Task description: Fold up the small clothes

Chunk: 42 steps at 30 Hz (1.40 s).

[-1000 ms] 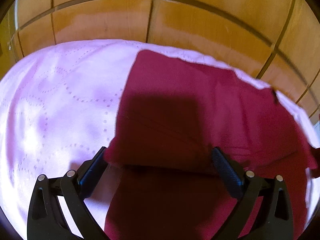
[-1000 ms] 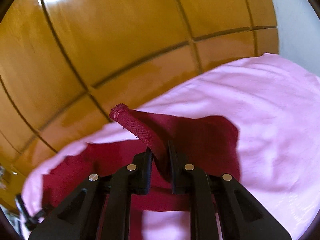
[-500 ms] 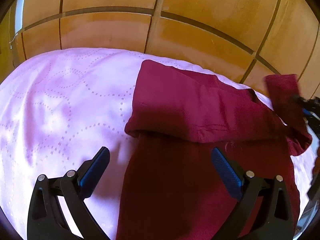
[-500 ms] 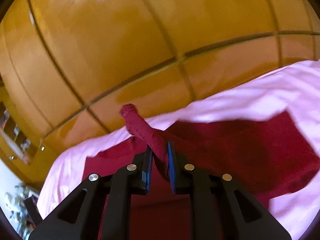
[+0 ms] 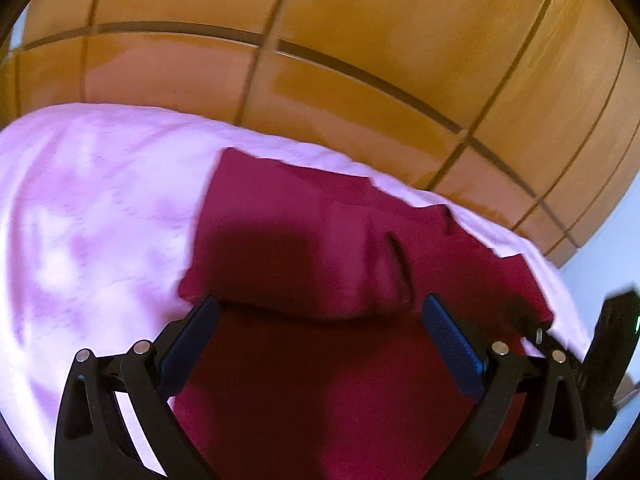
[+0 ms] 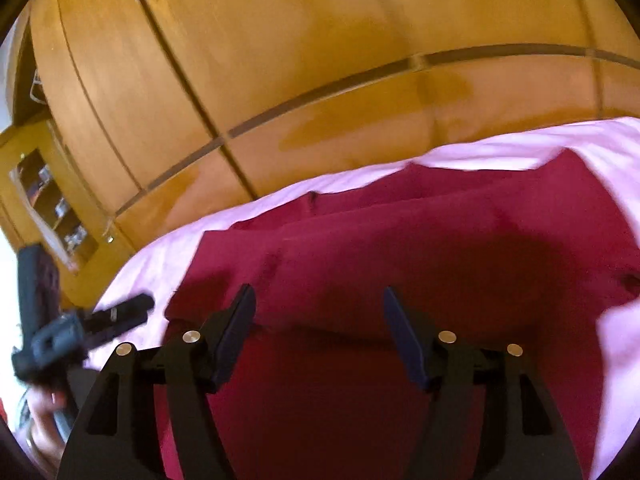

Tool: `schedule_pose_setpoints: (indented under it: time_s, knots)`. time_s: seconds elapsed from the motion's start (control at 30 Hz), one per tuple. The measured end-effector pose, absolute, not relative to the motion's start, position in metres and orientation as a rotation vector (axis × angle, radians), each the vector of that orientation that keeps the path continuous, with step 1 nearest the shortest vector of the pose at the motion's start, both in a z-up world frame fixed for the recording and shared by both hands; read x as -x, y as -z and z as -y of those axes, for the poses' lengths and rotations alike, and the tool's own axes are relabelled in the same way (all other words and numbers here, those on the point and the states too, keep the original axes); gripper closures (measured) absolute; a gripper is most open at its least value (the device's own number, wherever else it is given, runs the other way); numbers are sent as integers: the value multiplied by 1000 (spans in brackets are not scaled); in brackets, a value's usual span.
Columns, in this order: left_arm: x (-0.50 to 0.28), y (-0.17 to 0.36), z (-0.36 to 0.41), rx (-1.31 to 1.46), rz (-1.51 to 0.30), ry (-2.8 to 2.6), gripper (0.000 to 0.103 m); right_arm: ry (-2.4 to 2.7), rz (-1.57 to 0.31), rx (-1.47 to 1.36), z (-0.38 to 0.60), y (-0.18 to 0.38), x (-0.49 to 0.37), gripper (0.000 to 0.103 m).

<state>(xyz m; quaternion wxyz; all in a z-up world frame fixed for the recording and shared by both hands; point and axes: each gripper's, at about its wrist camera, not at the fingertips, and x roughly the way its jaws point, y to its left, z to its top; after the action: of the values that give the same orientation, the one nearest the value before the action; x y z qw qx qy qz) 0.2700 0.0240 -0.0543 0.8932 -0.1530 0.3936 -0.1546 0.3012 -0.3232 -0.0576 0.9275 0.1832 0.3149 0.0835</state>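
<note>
Black right tongs [image 6: 318,322] were opening low in the frame, nothing between their blue pads, hovering over the dark red knit garment [image 6: 420,248]. Left tongs [image 5: 320,332] likewise stood wide and empty above that cloth. It lay partly folded across the middle of a pale pink quilted bedspread [image 5: 88,216], wooden panelling [image 5: 360,40] behind. One fold looked just laid; next would come gripping another edge for a second fold.

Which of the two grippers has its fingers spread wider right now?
The left gripper: its blue pads sit far apart over the red garment. The right gripper, its jaws opening with nothing between them, shows a narrower gap.
</note>
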Motion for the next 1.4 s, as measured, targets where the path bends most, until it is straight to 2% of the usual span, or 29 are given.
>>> schedule_pose_setpoints:
  time_s: [0.07, 0.13, 0.2, 0.3, 0.37, 0.43, 0.47, 0.5, 0.53, 0.6, 0.63, 0.67, 0.83, 0.93, 1.17, 1.27, 1.37, 1.4]
  knots:
    - [-277, 52, -10, 326, -816, 347, 3, -107, -659, -353, 339, 59, -285, 47]
    - [-287, 50, 9, 315, -827, 370, 7, -26, -680, -336, 358, 62, -271, 49]
    - [-296, 51, 27, 301, -850, 402, 18, 44, -685, -341, 380, 66, -260, 59]
    - [-313, 61, 54, 261, -917, 432, 28, 128, -688, -428, 408, 77, -251, 66]
    - [-324, 72, 70, 214, -961, 427, 29, 155, -679, -550, 427, 91, -245, 74]
    - [-330, 82, 83, 175, -1005, 434, 42, 141, -680, -623, 438, 97, -243, 74]
    - [-332, 88, 89, 160, -1025, 443, 54, 138, -674, -629, 440, 95, -243, 74]
    - [-332, 91, 91, 149, -1034, 444, 61, 140, -665, -627, 442, 92, -245, 74]
    - [-332, 93, 93, 136, -1035, 432, 65, 140, -658, -626, 443, 89, -248, 74]
    - [-331, 90, 95, 130, -1030, 436, 91, 148, -642, -617, 449, 83, -257, 74]
    - [-330, 87, 98, 117, -1027, 430, 94, 155, -642, -610, 450, 81, -261, 74]
    - [-330, 84, 97, 117, -1022, 430, 96, 170, -651, -606, 454, 81, -268, 78]
    - [-331, 43, 69, 242, -941, 455, 98, 234, -672, -601, 467, 80, -277, 80]
    - [-331, 33, 50, 227, -901, 438, 98, 243, -685, -569, 463, 82, -282, 80]
    - [-336, 102, 38, 218, -1026, 370, 97, 307, -751, -428, 451, 94, -287, 83]
    - [-330, 114, 43, 180, -965, 374, 97, 292, -764, -417, 452, 91, -286, 83]
    - [-323, 110, 41, 161, -938, 382, 91, 254, -766, -371, 444, 80, -268, 83]
    - [-322, 107, 36, 176, -935, 390, 86, 240, -764, -364, 442, 78, -262, 83]
